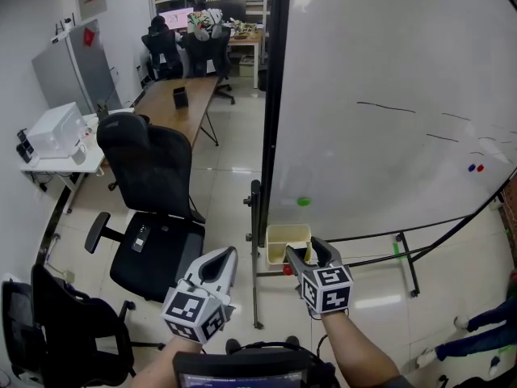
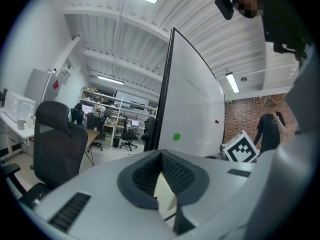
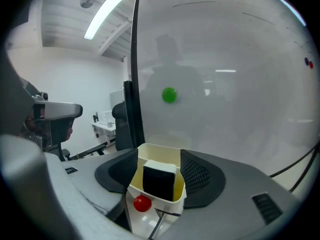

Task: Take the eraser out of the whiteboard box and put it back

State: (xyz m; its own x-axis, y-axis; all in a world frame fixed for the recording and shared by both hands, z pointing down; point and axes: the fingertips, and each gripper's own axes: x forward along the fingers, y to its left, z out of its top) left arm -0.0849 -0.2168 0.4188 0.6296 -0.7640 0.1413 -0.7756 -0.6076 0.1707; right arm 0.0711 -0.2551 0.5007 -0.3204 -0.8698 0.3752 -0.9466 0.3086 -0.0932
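Note:
A cream box [image 1: 288, 234] hangs at the lower left of the whiteboard [image 1: 388, 95]. In the right gripper view the black eraser [image 3: 159, 181] with its white top stands upright inside the box [image 3: 160, 148]. My right gripper [image 1: 308, 250] reaches over the box's near side. Its jaws [image 3: 159, 159] stand open on either side of the eraser, with a thin gap at each pad. My left gripper [image 1: 220, 267] hangs to the left of the box, away from it, with its tips [image 2: 161, 155] together and nothing held.
A red ball [image 3: 142, 203] sits just under the box's near edge, and a green magnet [image 1: 304, 201] is stuck to the board above. A black office chair [image 1: 157, 217] stands left of the board's dark frame post [image 1: 271, 136]. A person [image 1: 477, 330] stands at the lower right.

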